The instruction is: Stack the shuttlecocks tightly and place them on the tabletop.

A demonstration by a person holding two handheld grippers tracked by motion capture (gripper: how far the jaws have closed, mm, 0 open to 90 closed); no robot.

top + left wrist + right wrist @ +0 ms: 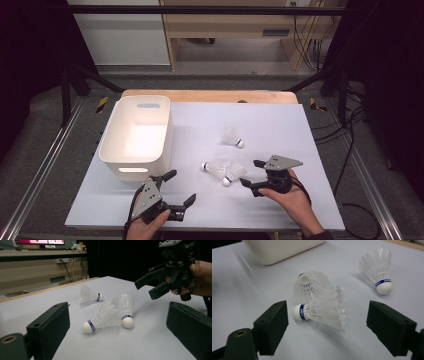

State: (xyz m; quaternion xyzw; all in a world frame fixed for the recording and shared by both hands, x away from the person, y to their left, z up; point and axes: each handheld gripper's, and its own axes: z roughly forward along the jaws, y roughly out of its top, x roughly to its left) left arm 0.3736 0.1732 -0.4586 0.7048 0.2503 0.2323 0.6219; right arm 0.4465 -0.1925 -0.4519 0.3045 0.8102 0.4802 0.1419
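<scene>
Three white shuttlecocks with blue bands lie on a white sheet [280, 125]. One shuttlecock [232, 137] [90, 297] [378, 270] rests alone farther back. Two more lie touching mid-table: one [215, 168] [102, 318] [310, 286] with its cork toward the bin, the other [234, 173] [124, 308] [322, 310] nearer the right hand. My right gripper [251, 173] [328, 308] [150, 287] is open, its jaws pointing left at this nearer shuttlecock, just short of it. My left gripper [180, 188] [119, 315] stands open at the front left, aimed at the pair from a distance.
A white plastic bin [145, 167] [282, 247] stands at the left of the sheet, close behind the left gripper. A wooden table edge [210, 95] shows beyond the sheet. Metal rails and cables run along both sides.
</scene>
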